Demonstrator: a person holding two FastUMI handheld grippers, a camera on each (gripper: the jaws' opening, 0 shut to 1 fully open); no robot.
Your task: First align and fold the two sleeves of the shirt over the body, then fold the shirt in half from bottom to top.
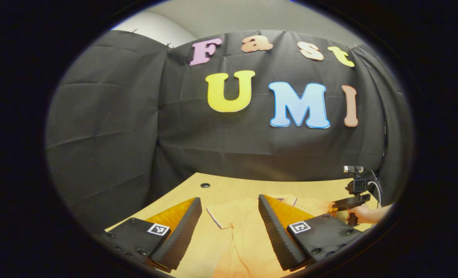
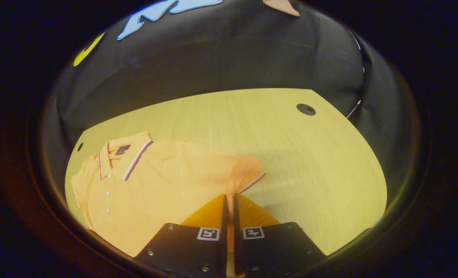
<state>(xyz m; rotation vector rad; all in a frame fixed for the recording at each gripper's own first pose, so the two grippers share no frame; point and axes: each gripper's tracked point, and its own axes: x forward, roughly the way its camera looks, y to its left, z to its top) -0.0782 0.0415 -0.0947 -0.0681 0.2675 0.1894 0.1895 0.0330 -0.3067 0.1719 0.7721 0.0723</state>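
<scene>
Orange polo shirt (image 2: 163, 185) lies flat on the surface (image 2: 290, 154), collar striped. Right gripper (image 2: 229, 200) fingers apparently pinch its sleeve (image 2: 248, 170); left gripper (image 1: 229, 204) fingers spread wide.

I see the orange polo shirt (image 2: 155, 181) lying face-up on the table (image 2: 290, 154) — collar striped, buttons visible — one sleeve (image 2: 244, 173) lifted.

1. A black cloth wall (image 1: 109, 127) hangs in creased folds behind the table.
2. A pale wooden table (image 2: 290, 154) has 2 round dark holes (image 2: 305, 109) near its corners.
3. A plain pale wall (image 1: 155, 27) rises above the cloth.
</scene>
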